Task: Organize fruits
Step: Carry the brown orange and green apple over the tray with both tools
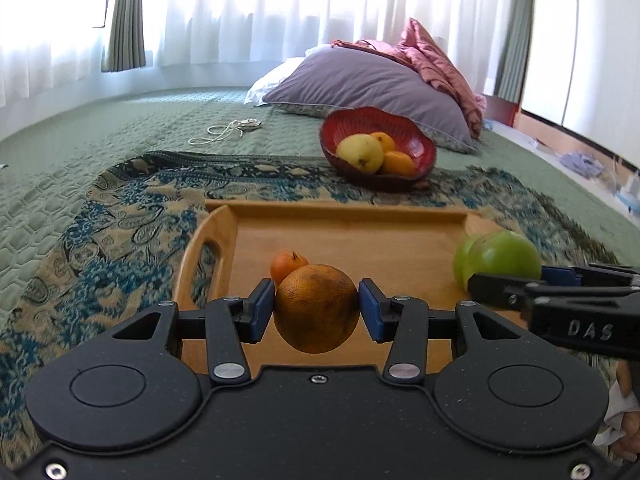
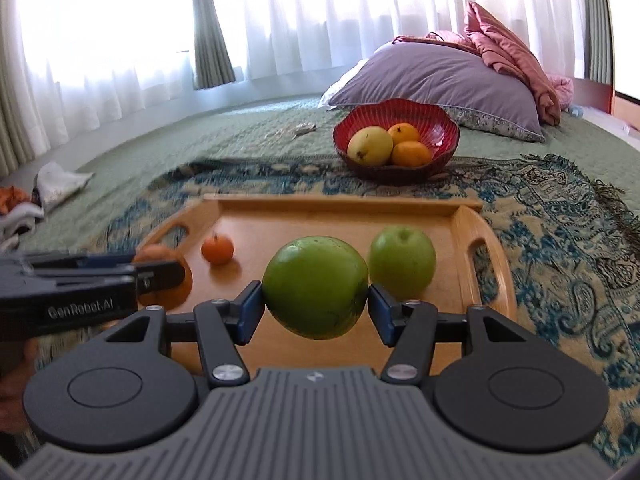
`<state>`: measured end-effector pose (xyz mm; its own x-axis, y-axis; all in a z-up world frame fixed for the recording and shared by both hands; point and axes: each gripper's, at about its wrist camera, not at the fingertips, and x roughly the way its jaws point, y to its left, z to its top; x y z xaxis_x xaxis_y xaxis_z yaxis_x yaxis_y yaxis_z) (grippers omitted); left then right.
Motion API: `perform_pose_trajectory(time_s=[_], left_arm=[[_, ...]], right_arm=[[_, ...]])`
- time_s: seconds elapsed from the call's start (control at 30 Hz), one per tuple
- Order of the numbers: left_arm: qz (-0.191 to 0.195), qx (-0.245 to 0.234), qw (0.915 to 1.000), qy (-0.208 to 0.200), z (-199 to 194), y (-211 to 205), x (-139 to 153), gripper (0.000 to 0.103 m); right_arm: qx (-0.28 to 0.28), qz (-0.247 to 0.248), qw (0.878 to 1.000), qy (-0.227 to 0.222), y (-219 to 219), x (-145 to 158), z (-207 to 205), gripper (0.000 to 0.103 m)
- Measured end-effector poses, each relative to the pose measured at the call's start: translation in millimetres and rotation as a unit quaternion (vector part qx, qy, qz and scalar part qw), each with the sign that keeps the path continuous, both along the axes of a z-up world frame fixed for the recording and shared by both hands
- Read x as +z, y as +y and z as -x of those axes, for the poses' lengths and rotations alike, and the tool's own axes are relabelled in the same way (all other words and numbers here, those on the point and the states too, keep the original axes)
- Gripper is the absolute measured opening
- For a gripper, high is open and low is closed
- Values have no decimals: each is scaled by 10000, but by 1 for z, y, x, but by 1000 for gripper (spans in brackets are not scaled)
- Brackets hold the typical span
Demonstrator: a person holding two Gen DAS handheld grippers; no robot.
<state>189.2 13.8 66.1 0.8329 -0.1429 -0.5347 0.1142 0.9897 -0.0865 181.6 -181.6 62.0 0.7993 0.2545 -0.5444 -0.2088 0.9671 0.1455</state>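
The left gripper [image 1: 316,308] is about a third of the way open and grips a big orange [image 1: 316,307]. Its two blue pads [image 1: 262,310] press on the left and right sides of the orange. The orange hangs in the air above the near part of the wooden tray [image 1: 348,236].

The right gripper [image 2: 316,300] is a bit wider and grips a big green apple [image 2: 315,287]. Its blue pads [image 2: 252,312] squeeze the apple from both sides. This apple is also up off the tray, over its near edge.

The tray lies on a blue patterned cloth [image 2: 560,216] on the bed [image 1: 80,136]. A small orange fruit [image 2: 217,249] sits on the left part of the tray. A second green apple [image 2: 402,262] sits on the right part, just behind the held one.

Past the far edge of the tray stands a red bowl [image 2: 442,128]. Inside it are a yellow fruit [image 2: 370,146] on the left and two oranges [image 2: 412,153] on the right. A purple pillow [image 2: 440,76] lies behind the bowl.
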Motion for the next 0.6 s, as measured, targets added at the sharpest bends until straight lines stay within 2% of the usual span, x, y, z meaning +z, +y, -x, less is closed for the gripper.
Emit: perform_pose_trajectory(time_s=[0.13, 0.3, 0.37, 0.5, 0.6], left_arm=[[52, 34, 9999, 114, -38, 5, 8, 44], [-71, 88, 9988, 469, -94, 5, 16, 44], [-96, 145, 9977, 660, -114, 4, 15, 44], [-171, 192, 9955, 915, -147, 3, 8, 44], [-149, 300, 9947, 972, -159, 3, -1, 44]], right_arm=[[-264, 35, 9996, 46, -2, 15, -30, 59], [-647, 36, 9964, 544, -13, 21, -83, 59], [-746, 99, 9946, 718, -17, 20, -102, 59], [-719, 569, 9922, 849, -13, 7, -126, 59], [-789, 532, 9912, 920, -13, -3, -136, 59]])
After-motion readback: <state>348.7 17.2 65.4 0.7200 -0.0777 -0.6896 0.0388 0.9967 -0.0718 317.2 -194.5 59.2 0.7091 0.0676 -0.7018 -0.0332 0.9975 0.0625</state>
